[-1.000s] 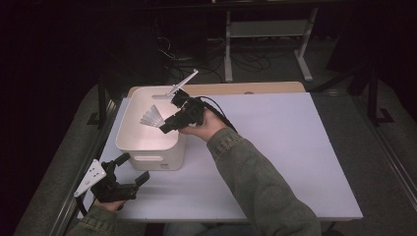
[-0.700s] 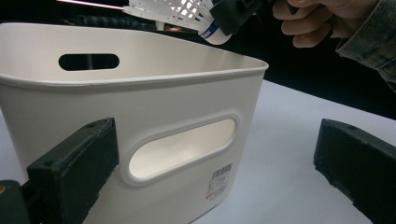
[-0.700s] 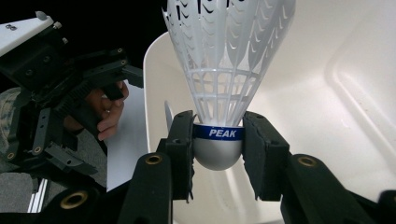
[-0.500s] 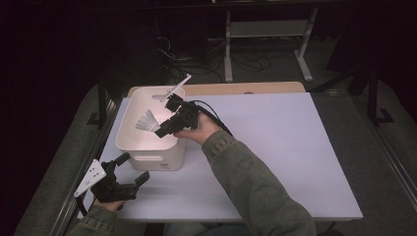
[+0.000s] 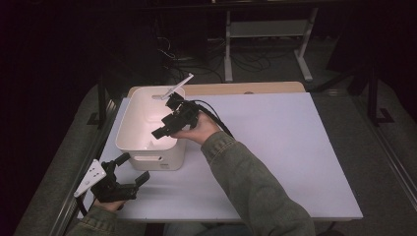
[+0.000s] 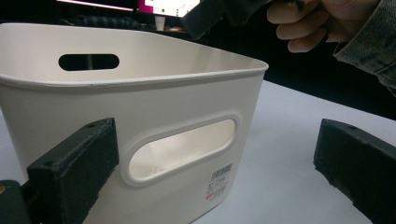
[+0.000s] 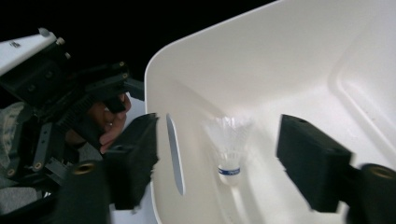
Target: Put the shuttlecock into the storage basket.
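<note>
A white plastic bin (image 5: pixel 147 158) with slot handles stands at the table's left. My right gripper (image 5: pixel 160 132) hangs over the bin's inside, and its jaws have just been opening. In the right gripper view its jaws (image 7: pixel 219 140) stand apart, touching nothing. Beyond them a white shuttlecock (image 7: pixel 229 151) with a blue band looks blurred, cork down against the bin's inner wall (image 7: pixel 289 60). My left gripper (image 5: pixel 133 167) sits low at the near left corner, open, with nothing between its jaws (image 6: pixel 215 140). It points at the bin's handle slot (image 6: pixel 182 147).
The white table (image 5: pixel 295 147) stretches bare to the right of the bin. A wooden board (image 5: pixel 246 88) runs along its far edge. Beyond stand a metal frame (image 5: pixel 265 29) and floor cables. The left gripper's hand (image 7: pixel 109 121) is close beside the bin's outer wall.
The right gripper held the shuttlecock shut over the bin. Now its jaws are apart and the shuttlecock has dropped into the bin. The left gripper has not moved.
</note>
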